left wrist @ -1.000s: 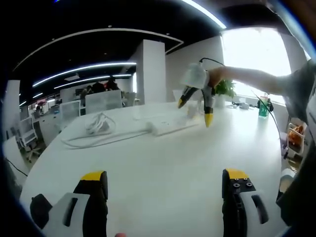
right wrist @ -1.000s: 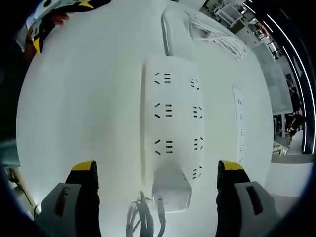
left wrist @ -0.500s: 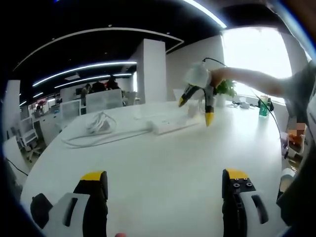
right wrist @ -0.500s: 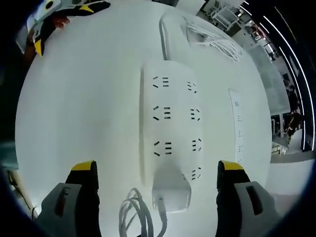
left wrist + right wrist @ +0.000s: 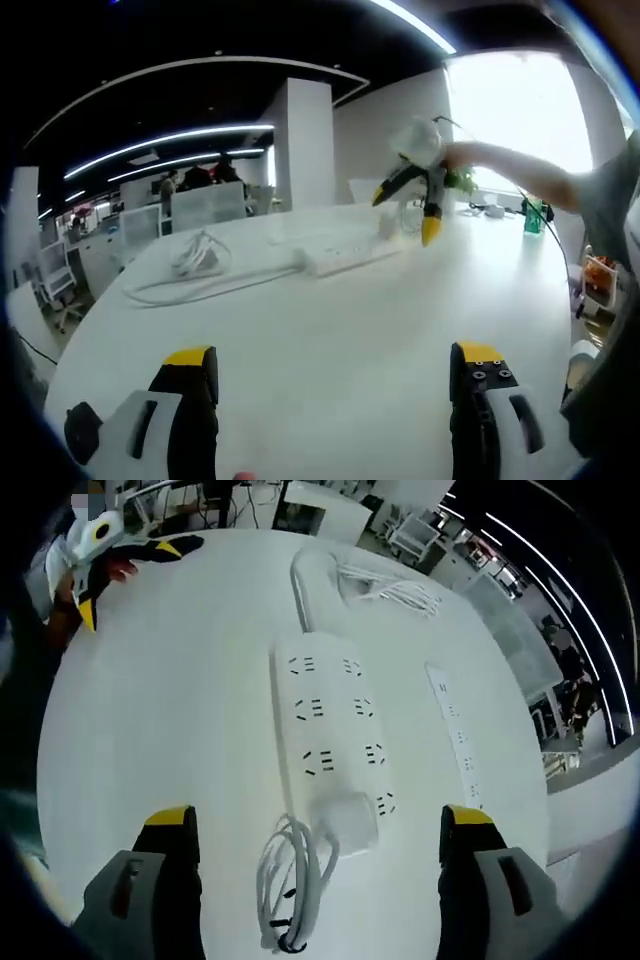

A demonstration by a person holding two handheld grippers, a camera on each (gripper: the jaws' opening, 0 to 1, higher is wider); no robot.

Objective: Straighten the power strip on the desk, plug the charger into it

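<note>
Both grippers' fingers spread, empty; charger (image 5: 340, 820) seated at strip's (image 5: 325, 735) 6 o'clock; coiled cable (image 5: 290, 885) could snag and tug it loose.

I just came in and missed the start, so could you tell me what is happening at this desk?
A person is working at a white desk with two handheld grippers. The right gripper hangs open above a white power strip, holding nothing. A white charger sits plugged in at the strip's near end, its coiled cable beside it. The left gripper is open too, low over bare desk.
</note>
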